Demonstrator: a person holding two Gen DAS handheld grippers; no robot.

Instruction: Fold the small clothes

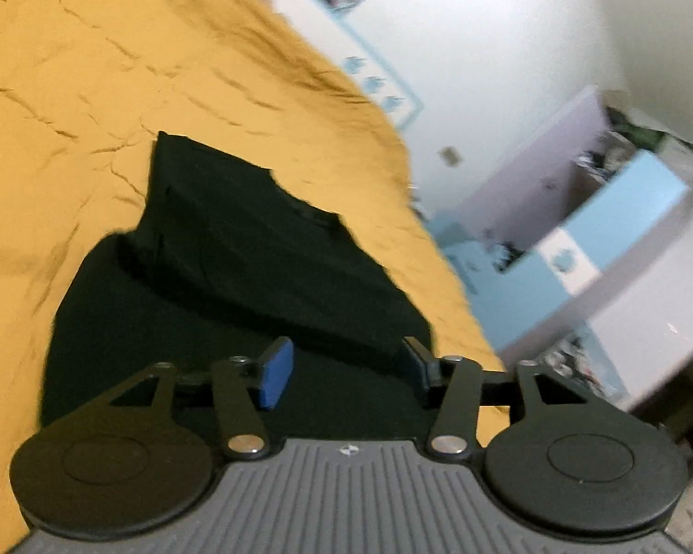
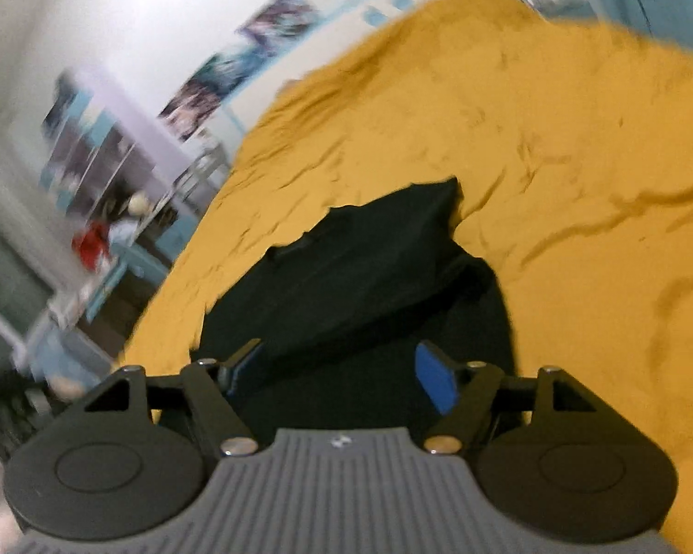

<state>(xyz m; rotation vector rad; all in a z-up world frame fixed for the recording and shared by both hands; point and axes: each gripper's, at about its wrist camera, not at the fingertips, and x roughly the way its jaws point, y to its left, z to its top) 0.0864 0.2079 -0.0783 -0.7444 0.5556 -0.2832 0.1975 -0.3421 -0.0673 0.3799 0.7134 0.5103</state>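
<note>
We see the small black cloth garment [image 1: 235, 267] lying on the bed's mustard-yellow cover [image 1: 92, 92], one layer already folded over. Our left gripper [image 1: 346, 369] and right gripper [image 2: 342, 376] hover with jaws apart, empty; further folds probably remain.

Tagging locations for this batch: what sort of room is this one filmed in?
Likely a bedroom: a mustard-yellow bedspread with a black garment on it, posters on the wall, and a blue-and-white shelf unit.
</note>
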